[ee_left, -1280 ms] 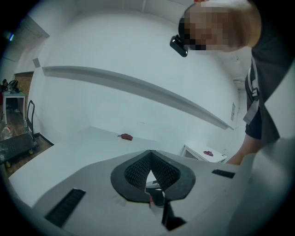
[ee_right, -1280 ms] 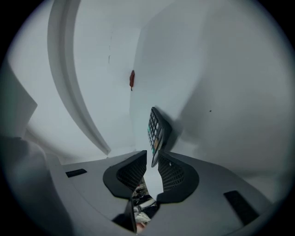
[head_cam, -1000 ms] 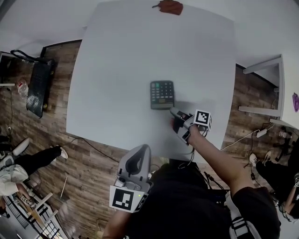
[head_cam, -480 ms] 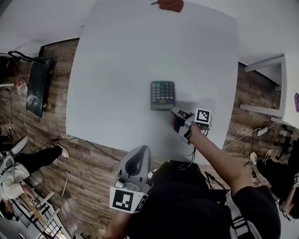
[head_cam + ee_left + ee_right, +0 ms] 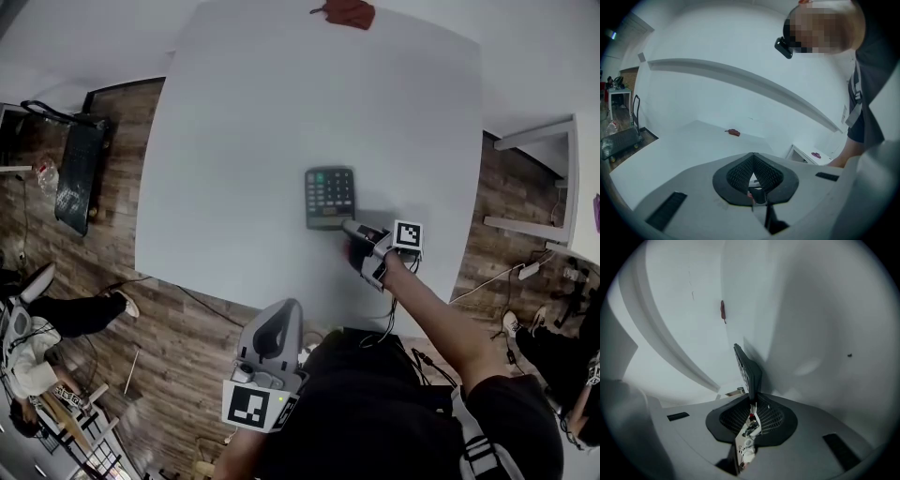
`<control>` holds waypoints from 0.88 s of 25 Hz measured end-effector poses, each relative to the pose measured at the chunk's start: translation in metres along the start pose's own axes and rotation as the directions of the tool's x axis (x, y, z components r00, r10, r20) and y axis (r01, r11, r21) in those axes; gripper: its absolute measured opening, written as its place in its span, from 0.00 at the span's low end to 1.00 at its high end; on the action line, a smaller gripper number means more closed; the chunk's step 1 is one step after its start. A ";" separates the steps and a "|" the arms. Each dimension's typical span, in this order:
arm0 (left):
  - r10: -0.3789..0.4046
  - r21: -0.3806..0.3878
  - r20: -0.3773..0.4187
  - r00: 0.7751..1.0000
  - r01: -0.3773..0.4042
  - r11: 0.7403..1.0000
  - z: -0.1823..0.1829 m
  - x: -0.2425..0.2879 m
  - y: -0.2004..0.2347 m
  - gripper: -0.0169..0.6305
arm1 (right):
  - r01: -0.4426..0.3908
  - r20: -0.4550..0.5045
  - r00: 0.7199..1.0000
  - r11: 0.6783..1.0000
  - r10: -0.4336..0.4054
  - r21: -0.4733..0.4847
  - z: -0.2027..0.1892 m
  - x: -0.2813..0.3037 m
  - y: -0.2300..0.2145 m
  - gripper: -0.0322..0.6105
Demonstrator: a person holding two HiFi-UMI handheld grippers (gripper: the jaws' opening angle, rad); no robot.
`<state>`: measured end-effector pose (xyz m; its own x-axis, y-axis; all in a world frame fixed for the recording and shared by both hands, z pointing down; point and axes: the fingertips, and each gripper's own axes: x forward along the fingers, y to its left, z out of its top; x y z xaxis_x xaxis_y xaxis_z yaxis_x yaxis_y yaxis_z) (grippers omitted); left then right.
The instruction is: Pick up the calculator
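Observation:
A dark calculator (image 5: 330, 195) with green top keys lies near the front right of the white table (image 5: 253, 103). My right gripper (image 5: 349, 227) reaches its near right corner. In the right gripper view the calculator (image 5: 747, 371) runs edge-on into the right gripper (image 5: 752, 401), whose jaws are shut on its near edge. Whether it has left the table I cannot tell. My left gripper (image 5: 279, 317) hangs below the table's front edge, close to my body. In its own view the left gripper (image 5: 753, 155) is shut with nothing in it.
A small red object (image 5: 345, 13) lies at the table's far edge. A black cart (image 5: 77, 173) stands on the wood floor at left, a white side table (image 5: 562, 178) at right. Another person (image 5: 37, 342) sits at lower left. Cables trail on the floor.
The right gripper's tips have closed in over the calculator's near edge. The head view has shifted slightly. The left gripper has stayed put.

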<state>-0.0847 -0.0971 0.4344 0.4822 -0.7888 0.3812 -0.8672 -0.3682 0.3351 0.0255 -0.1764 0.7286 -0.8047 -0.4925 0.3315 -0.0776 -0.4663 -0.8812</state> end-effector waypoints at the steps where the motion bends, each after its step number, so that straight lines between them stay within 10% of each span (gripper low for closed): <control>1: 0.001 0.000 0.002 1.000 -0.001 1.000 0.000 0.000 0.000 0.04 | 0.006 -0.004 1.000 1.000 -0.006 -0.013 0.000 0.000 0.000 0.13; 22: -0.068 0.043 0.071 0.995 0.065 0.997 -0.001 -0.031 -0.025 0.04 | -0.220 -0.076 0.975 0.954 0.209 -0.206 -0.071 -0.041 0.122 0.13</control>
<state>-0.0782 -0.0630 0.4153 0.5298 -0.7952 0.2951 -0.8387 -0.4393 0.3219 0.0071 -0.1614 0.5834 -0.8457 -0.5215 0.1136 -0.0179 -0.1850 -0.9826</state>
